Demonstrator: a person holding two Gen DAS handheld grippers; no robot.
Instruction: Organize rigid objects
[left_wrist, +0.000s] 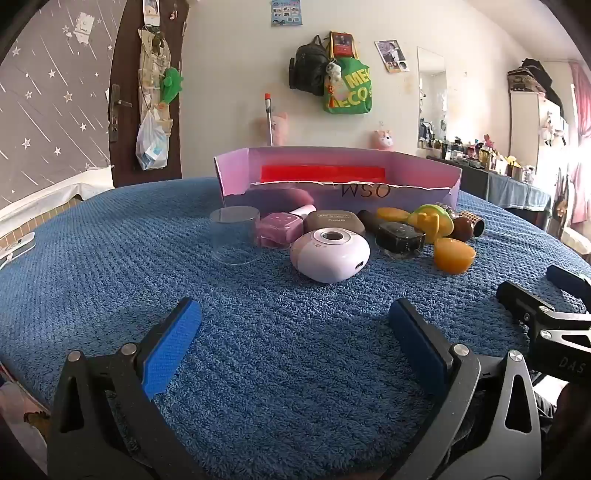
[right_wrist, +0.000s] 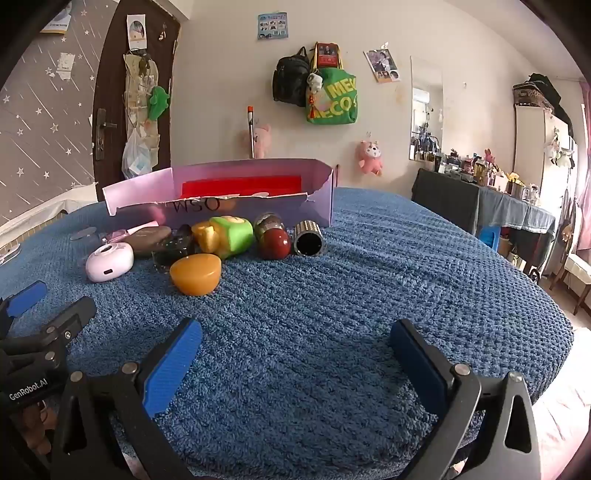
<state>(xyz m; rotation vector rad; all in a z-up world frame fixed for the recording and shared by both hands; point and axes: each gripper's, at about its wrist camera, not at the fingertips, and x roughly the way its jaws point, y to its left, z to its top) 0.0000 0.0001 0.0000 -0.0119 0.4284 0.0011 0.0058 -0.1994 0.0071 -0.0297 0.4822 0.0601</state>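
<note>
Blue towelling covers the counter (right_wrist: 332, 295), where the rigid objects (right_wrist: 207, 251) crowd before the pink box (left_wrist: 424, 192) near its far edge, so the empty, wide-open left fingers (left_wrist: 173, 343) and right fingers (right_wrist: 173, 365) may knock round ones rolling.

Bare blue cloth (left_wrist: 280, 369) lies between my fingers (left_wrist: 173, 343) and the clutter; open approach. Clutter stands packed in a row just before the box (left_wrist: 424, 197), pieces touching. Right of the studded cylinder (right_wrist: 309, 238), the cloth is free to pass.
</note>
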